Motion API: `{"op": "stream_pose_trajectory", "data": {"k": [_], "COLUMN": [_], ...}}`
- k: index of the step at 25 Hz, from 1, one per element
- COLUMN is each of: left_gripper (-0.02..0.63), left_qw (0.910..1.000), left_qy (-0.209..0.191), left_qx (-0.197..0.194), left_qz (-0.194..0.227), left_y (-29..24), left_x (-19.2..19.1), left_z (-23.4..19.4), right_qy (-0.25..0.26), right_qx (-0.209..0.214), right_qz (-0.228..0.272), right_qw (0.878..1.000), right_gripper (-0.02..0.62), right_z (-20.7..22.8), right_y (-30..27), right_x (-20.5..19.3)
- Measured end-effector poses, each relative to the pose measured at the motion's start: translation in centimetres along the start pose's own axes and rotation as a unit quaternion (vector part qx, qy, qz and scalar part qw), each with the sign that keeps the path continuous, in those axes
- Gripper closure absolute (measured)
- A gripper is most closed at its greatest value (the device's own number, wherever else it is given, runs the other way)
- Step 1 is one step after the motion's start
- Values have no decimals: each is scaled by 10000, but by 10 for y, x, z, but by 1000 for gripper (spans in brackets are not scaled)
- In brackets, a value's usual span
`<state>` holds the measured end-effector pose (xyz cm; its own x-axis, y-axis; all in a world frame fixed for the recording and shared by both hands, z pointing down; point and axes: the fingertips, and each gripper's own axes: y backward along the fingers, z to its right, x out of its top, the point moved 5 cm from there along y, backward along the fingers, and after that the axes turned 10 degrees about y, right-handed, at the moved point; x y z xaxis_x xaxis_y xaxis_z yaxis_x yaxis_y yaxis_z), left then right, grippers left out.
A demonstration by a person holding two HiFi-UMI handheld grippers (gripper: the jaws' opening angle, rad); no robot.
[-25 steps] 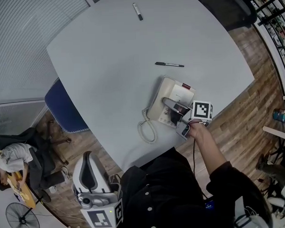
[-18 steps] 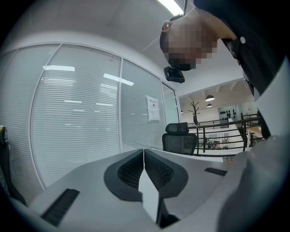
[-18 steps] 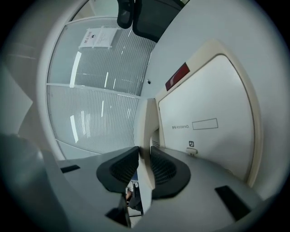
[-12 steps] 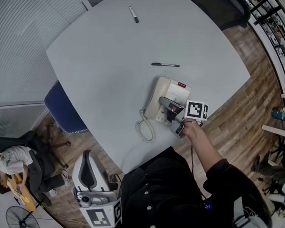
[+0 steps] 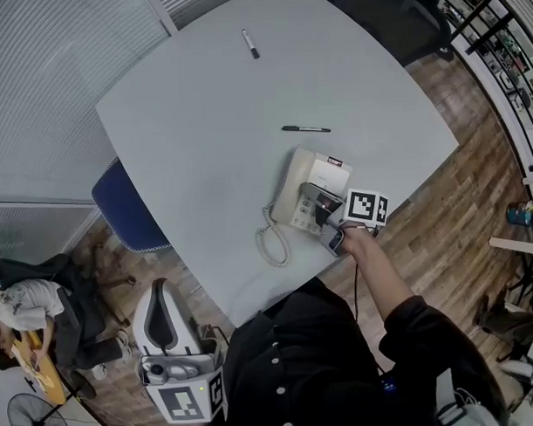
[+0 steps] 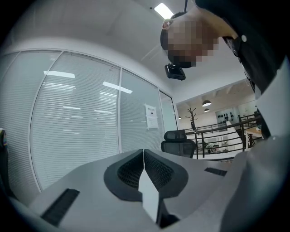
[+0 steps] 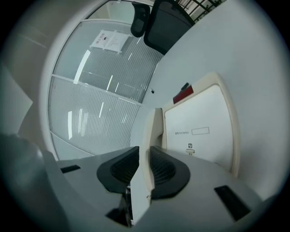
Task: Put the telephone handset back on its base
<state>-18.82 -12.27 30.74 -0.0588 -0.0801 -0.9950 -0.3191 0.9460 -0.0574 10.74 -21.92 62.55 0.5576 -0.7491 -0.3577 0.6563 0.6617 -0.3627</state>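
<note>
The handset (image 7: 147,136) is standing on edge along the 9 o'clock side of the base (image 7: 206,129), at the worktop's (image 5: 202,123) 5 o'clock edge. I cannot tell whether it is seated yet. The right tool (image 7: 145,166) is clenching it across its slim middle, pads pressing both faces. That hold is probably giving control for lining it up with the cradle. The coiled cord (image 5: 272,242) is hanging slack at 7 o'clock of the base. The left tool (image 6: 143,170) is idling off the worktop, jaws pressed together on nothing.
</note>
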Motion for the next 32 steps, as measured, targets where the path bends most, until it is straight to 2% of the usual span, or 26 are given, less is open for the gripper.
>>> {"op": "stream_pose_trajectory", "data": {"k": [5,8,10,13,16,22,25,27,32], "left_gripper": [586,586,586,586,586,586,586,586,586], "left_qw": [9998,9995,9992,9987,9985,9970,9960,9952,9934], "left_qy": [-35,-60,-46,-34,-38,-49,-27,-11,-28], "left_qx": [20,-2,-33,-76,-102,-146,-151,-168,-134], "left_qz": [203,317,404,504,530,756,881,962,1141], "left_y": [3,11,14,19,27,32,39,44,52], "left_x": [4,9,13,16,23,38,45,49,59], "left_z": [-19,-19,-19,-25,-30,-34,-36,-37,-40], "right_qy": [1015,1931,2722,3836,4496,5335,5560,5616,5535], "right_qx": [-159,-149,-170,-399,-590,-930,-1042,-1075,-1090], "right_qz": [339,625,786,1101,1480,2273,2645,2859,3375], "right_qw": [9941,9791,9589,9161,8789,8094,7811,7690,7536], "right_gripper": [541,552,552,554,558,561,561,561,561], "right_z": [-36,-73,-103,-149,-189,-246,-269,-284,-303], "right_y": [27,59,81,112,144,197,219,232,255], "right_x": [24,37,44,50,48,53,52,50,50]}}
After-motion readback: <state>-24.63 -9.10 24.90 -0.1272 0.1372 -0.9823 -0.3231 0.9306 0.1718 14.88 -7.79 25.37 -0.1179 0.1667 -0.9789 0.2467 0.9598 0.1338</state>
